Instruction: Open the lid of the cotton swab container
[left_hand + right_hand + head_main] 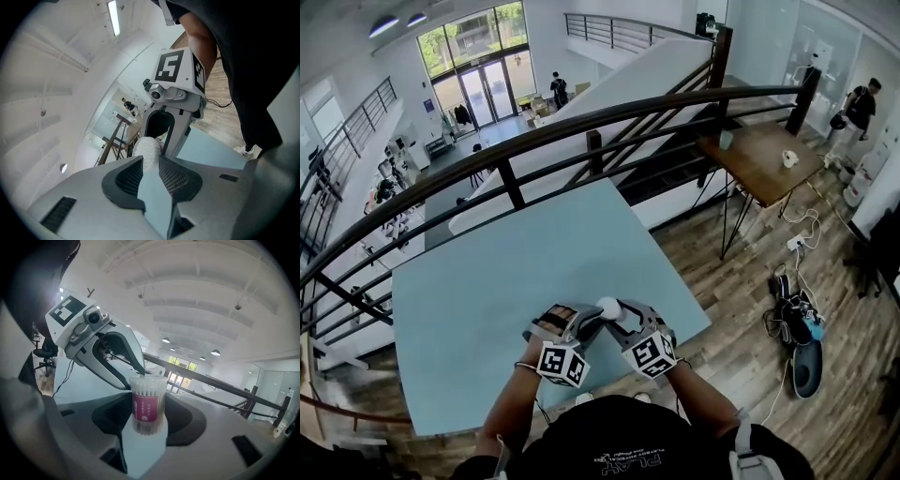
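Now the right gripper (148,417) pinches the cotton swab container (148,404) upright, the left gripper (150,169) nips its lid (146,149) from nine o'clock, both above the six o'clock edge of the table (534,272); the lid-pulling step seems begun, and next needs a steady lift off.
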### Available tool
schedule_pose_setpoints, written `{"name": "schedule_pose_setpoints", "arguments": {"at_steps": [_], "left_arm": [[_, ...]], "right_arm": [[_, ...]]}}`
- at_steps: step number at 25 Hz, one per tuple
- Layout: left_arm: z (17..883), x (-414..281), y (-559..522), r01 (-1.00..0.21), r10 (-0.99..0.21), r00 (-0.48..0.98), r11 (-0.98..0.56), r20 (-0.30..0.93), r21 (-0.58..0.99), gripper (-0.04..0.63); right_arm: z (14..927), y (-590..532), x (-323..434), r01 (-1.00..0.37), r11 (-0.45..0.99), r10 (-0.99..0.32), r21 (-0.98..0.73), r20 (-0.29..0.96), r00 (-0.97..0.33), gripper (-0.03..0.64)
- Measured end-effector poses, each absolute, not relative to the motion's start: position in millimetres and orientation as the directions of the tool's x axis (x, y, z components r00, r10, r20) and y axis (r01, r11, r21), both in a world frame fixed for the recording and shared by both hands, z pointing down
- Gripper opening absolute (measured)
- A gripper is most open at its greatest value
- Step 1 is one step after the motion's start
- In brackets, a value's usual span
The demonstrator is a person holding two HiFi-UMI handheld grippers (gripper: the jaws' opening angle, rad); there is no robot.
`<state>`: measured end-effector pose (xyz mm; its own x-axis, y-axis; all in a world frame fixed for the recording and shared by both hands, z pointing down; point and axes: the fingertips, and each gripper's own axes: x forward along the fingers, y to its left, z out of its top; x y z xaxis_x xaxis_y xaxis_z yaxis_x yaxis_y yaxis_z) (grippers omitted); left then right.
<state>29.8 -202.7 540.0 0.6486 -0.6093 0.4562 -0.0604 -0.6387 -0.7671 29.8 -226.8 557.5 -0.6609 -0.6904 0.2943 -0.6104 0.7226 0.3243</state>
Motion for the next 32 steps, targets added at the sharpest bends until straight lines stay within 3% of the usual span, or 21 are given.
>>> {"name": "schedule_pose_setpoints", "arguments": {"at_steps": [23,32], "left_arm": [[538,27,-202,-0.043,-0.608,0.642,-0.637,0.467,-0.77,0.098],[527,21,-199,-0.076,-0.625,0.647,-0.622,0.436,-0.779,0.078]], "right_arm": [[555,-227,27,-0.594,0.737,-0.673,0.322,0.282,-0.684,0.221],[554,-226,23,-0.617,0.759,-0.651,0.207,0.268,-0.71,0.221]]}}
